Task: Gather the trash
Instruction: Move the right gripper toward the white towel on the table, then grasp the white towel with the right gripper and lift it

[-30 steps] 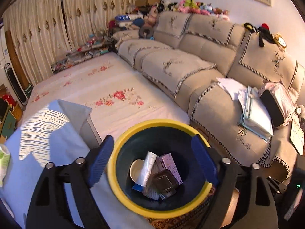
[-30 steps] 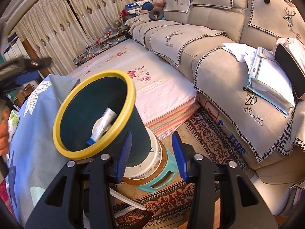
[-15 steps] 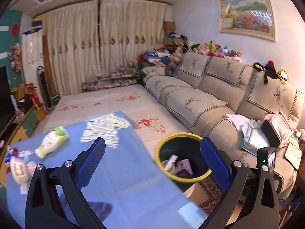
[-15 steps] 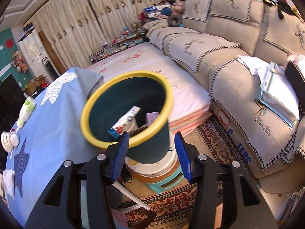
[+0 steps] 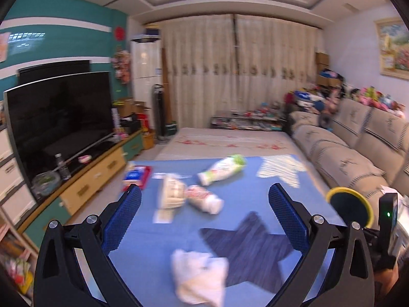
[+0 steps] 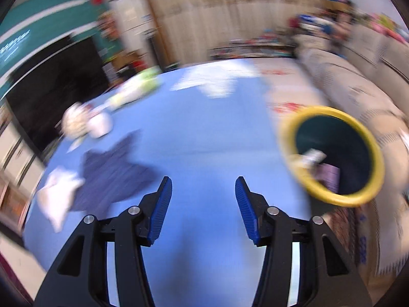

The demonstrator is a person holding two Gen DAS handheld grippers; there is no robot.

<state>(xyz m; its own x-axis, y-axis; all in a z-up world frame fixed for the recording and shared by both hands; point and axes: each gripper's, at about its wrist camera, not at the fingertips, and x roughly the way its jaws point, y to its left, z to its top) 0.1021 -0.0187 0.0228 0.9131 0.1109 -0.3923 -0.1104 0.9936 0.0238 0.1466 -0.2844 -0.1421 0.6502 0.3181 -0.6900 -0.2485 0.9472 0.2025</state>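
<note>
A blue-clothed table (image 5: 245, 194) holds trash: a crumpled white tissue (image 5: 199, 276) near me, a white bottle with a red label (image 5: 204, 199), a beige wrapper (image 5: 171, 192), and a white-and-green bottle (image 5: 222, 168) farther back. My left gripper (image 5: 204, 217) is open and empty above the table. My right gripper (image 6: 203, 204) is open and empty over bare cloth. The yellow-rimmed dark bin (image 6: 334, 153) stands off the table's right edge with trash inside; it also shows in the left wrist view (image 5: 350, 204). The tissue (image 6: 58, 197) shows blurred at the left in the right wrist view.
A TV (image 5: 58, 117) on a low cabinet stands left of the table. A beige sofa (image 5: 358, 148) runs along the right. A floral mat (image 5: 230, 140) lies beyond the table. A red-and-blue packet (image 5: 136, 176) lies at the table's far left.
Both grippers have swung left, away from the bin, to face the table with its trash. Both stay open and empty. The right wrist view is now motion-blurred.
</note>
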